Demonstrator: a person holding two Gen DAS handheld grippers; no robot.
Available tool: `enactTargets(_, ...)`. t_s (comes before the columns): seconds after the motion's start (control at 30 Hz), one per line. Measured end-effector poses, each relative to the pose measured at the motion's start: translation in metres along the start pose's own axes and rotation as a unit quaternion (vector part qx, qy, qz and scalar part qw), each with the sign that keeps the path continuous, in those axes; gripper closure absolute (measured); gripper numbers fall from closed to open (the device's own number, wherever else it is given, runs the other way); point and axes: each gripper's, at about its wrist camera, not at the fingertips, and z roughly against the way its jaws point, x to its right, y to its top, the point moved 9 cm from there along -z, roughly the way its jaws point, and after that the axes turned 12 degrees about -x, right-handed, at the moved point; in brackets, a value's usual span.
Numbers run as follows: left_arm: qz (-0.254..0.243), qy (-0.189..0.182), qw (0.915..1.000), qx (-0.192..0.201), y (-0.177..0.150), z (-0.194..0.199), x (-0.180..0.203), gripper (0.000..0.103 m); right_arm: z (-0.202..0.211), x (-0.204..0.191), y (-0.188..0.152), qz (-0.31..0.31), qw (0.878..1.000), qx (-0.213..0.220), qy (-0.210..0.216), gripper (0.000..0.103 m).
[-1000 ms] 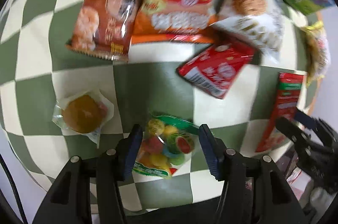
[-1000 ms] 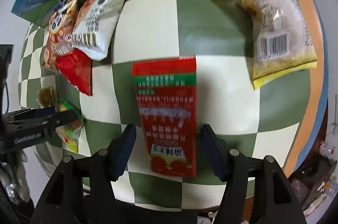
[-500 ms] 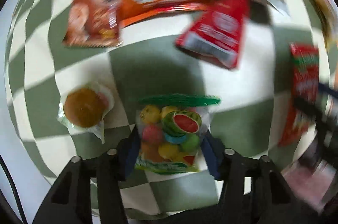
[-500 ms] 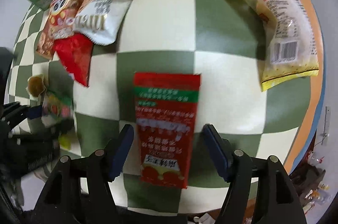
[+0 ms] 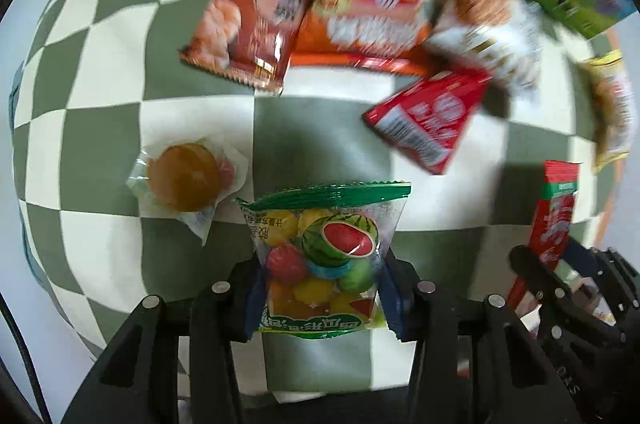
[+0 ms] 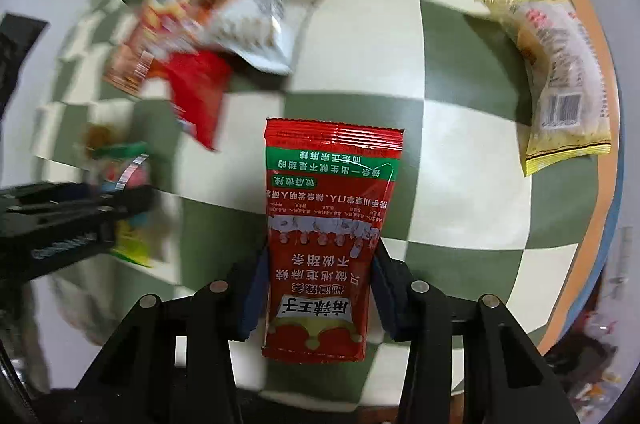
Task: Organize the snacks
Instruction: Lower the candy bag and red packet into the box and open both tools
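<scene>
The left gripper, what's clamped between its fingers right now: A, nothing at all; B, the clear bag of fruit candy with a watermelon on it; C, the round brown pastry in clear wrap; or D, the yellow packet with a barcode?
B: the left gripper is shut on the fruit candy bag, both pads pressing its sides, while the wrapped pastry lies apart on the checkered cloth.
</scene>
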Motion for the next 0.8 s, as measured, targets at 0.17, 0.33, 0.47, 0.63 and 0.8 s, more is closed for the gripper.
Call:
enactTargets(0.17, -0.011, -0.047, 0.9977, 0.047, 0.004, 0.068, 0.015, 0.058, 0.065, -0.024, 0.013, 0.020, 0.997, 0.037, 0.068, 0.054)
enactTargets(0.33, -0.026, -0.083, 0.9901, 0.109, 0.040, 0.160, 0.026, 0.058, 0.152, -0.046, 0.073, 0.039, 0.987, 0.098, 0.120, 0.054)
enactTargets(0.47, -0.021, -0.095, 0.9854, 0.140, 0.099, 0.209, 0.026, 0.058, 0.207, -0.048, 0.138, 0.043, 0.980, 0.145, 0.130, 0.054)
enactTargets(0.63, -0.008, -0.073, 0.9880, 0.136, 0.184, 0.224, 0.009, 0.058, 0.216, -0.051, 0.215, 0.044, 0.982, 0.151, 0.109, 0.054)
enactTargets(0.8, 0.013, -0.060, 0.9953, 0.076, 0.248, 0.191, -0.008, 0.058, 0.173, -0.056, 0.268, 0.029, 0.989, 0.103, 0.102, 0.054)
